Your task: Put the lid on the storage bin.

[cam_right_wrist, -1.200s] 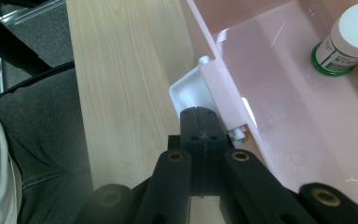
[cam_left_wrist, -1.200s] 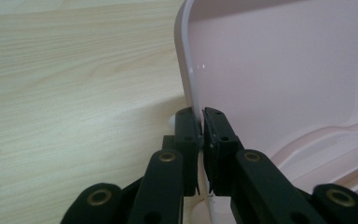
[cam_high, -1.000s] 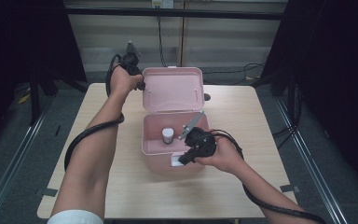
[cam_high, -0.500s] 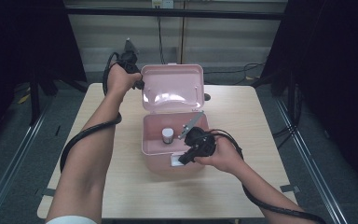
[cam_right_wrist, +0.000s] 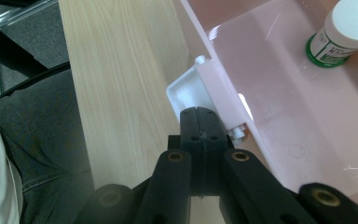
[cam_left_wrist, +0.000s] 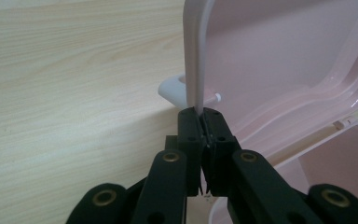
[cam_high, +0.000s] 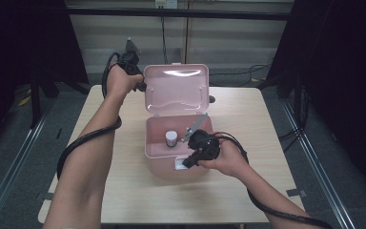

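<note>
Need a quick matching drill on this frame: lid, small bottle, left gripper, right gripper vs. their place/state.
Things:
1. lid
2. small bottle
3. left gripper
4. right gripper

States:
A. shut at the white latch on the box's front wall
B. raised upright
C. shut on the lid's edge
D. standing inside the pink box

Pairs: 1-B, 2-D, 3-C, 4-A

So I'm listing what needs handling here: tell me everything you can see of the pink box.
The pink box is glossy plastic, a tub with a hinged lid standing open, nearly upright. It sits mid-table. The left gripper pinches the lid's side edge; the right gripper is shut by the white front latch. Inside stands a small white bottle.
</note>
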Motion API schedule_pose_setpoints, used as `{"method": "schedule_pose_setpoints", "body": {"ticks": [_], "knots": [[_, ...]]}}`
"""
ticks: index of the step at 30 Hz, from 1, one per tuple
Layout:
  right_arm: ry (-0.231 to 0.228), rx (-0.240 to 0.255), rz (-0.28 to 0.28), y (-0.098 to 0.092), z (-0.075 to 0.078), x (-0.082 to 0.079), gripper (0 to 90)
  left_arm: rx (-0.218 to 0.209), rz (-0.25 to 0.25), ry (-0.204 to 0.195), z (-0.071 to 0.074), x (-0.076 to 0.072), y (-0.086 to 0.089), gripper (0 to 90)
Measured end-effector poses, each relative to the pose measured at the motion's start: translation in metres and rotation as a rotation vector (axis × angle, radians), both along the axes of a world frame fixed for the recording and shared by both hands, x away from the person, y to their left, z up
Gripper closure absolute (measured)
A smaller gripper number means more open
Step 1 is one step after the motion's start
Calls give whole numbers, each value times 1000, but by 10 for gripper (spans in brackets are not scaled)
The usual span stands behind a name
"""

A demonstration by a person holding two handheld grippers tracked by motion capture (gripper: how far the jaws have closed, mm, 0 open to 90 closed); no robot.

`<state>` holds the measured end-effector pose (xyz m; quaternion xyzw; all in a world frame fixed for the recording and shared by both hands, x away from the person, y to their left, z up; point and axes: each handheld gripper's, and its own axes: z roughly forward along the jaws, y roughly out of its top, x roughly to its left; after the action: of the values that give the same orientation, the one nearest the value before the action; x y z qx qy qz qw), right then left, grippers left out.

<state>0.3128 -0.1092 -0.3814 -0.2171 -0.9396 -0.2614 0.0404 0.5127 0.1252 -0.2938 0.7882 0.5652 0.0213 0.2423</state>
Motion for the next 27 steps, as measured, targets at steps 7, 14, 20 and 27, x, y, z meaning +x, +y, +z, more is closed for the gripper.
{"method": "schedule_pose_setpoints", "body": {"ticks": [7,14,20,27], "knots": [[1,11,-14,2,0,1,900,-13,-37,3,7,-7,-3,900],[2,1,1,3,-1,1,900,-5,-3,1,-11,0,0,834],[2,6,4,2,-1,2,900,6,24,48,-43,15,-2,713],[7,27,12,0,-3,4,900,7,78,41,-69,42,-4,636]]}}
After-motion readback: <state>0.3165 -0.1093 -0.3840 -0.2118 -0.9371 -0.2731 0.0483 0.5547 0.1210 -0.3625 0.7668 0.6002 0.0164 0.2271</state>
